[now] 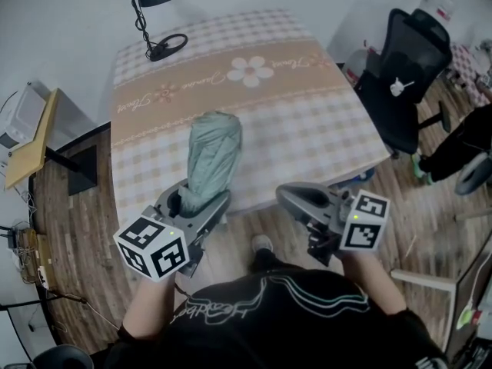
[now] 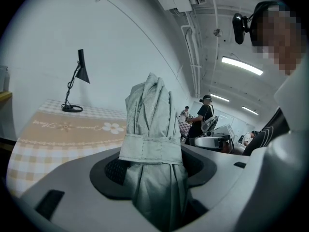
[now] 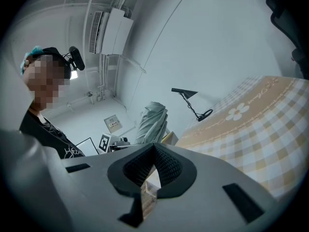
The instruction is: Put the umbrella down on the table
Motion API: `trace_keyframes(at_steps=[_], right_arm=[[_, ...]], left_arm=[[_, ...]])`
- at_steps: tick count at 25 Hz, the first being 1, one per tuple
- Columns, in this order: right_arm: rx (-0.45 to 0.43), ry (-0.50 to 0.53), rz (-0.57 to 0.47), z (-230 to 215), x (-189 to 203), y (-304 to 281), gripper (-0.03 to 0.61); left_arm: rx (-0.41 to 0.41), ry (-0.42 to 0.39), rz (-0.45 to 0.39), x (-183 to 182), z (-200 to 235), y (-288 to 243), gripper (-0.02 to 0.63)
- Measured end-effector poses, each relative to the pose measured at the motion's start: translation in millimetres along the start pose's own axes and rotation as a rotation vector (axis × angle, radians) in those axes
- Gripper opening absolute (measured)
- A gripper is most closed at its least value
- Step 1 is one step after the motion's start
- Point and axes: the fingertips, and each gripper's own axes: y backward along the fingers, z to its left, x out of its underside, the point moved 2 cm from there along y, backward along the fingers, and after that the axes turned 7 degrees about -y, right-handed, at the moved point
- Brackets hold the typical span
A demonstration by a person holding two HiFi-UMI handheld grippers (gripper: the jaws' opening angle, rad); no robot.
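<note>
A folded grey-green umbrella, bound by its strap, sticks out of my left gripper, which is shut on its lower part. In the head view it points away from me over the near edge of the checked table; I cannot tell whether it touches the cloth. In the left gripper view the umbrella fills the gap between the jaws of the left gripper. My right gripper is shut on nothing, hanging beside the table's near edge. Past the right gripper, the umbrella shows to the left.
A black desk lamp stands at the table's far left corner. Right of the table is a black office chair. A wooden shelf lies to the left. A person stands in the background.
</note>
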Motion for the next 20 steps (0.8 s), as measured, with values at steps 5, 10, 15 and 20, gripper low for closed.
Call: trace_keyframes(at_steps=[5,10,15,20], right_arm=[[0.001,-0.02,0.02,-20.5,-4.1,-9.9,0.011],[0.008,-0.046,0.03,-42.4,-7.8,-16.5,0.011],[0.018,-0.068,0.041,-62.3,-8.9,-20.3,0.011],[0.033,-0.089,0.048,-82.1,-11.4,-22.7,0.011]], left_arm=[[-0.023,-0.004,0.03,2.6,21.4,-16.3,0.267],[-0.035,0.021,0.046,5.2,41.5,-33.1,0.267],[-0.049,0.025,0.075,11.6,59.5,-52.1,0.267],[-0.063,0.028,0.112,22.7,77.4,-72.6,0.267]])
